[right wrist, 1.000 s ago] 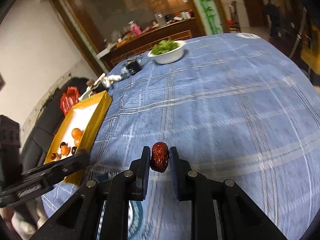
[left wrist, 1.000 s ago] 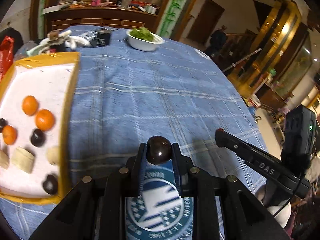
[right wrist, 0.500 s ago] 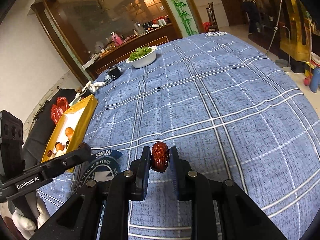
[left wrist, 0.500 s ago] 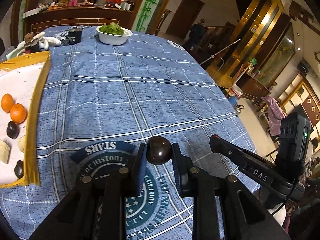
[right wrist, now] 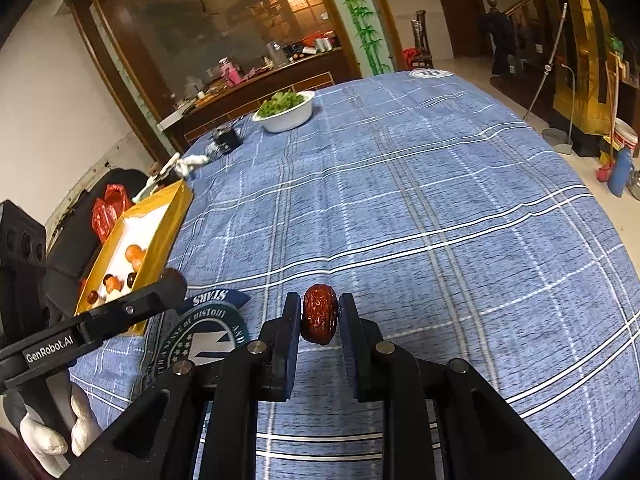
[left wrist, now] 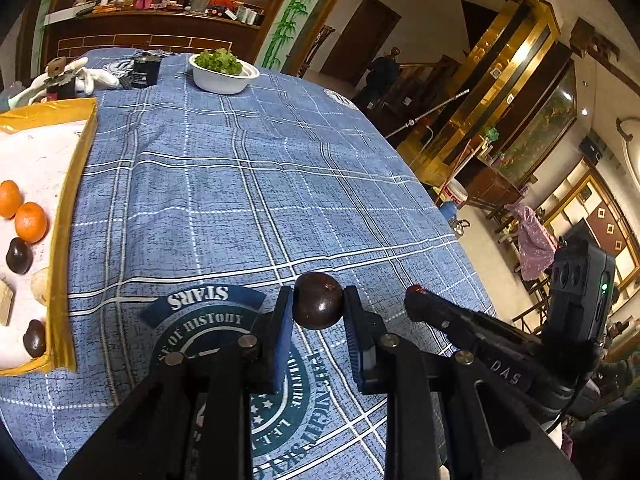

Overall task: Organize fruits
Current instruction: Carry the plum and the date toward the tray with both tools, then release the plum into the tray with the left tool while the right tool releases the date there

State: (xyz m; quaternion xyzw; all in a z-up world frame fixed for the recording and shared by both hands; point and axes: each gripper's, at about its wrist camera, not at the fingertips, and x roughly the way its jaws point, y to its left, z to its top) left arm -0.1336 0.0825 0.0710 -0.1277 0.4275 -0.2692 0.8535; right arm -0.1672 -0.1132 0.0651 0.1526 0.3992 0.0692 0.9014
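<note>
My left gripper (left wrist: 318, 307) is shut on a dark round fruit (left wrist: 318, 305), held above the blue checked tablecloth (left wrist: 248, 184) to the right of the yellow-rimmed tray (left wrist: 71, 216). The tray holds two oranges (left wrist: 30, 221), dark fruits (left wrist: 19, 255) and pale pieces. My right gripper (right wrist: 319, 319) is shut on a wrinkled red date (right wrist: 319, 318), held above the cloth. The tray (right wrist: 160, 236) lies to its left. The left gripper's body (right wrist: 100, 320) shows in the right wrist view, and the right gripper's body (left wrist: 480, 332) in the left wrist view.
A white bowl of greens (left wrist: 222, 72) stands at the far end of the table, with a dark cup (left wrist: 146, 71) and white gloves (left wrist: 84, 78) to its left. A round printed emblem (left wrist: 224, 344) marks the cloth below the grippers. The table edge falls away on the right.
Both grippers rose and pulled back from the tray, still holding their fruits. The view has tilted up since the last half second.
</note>
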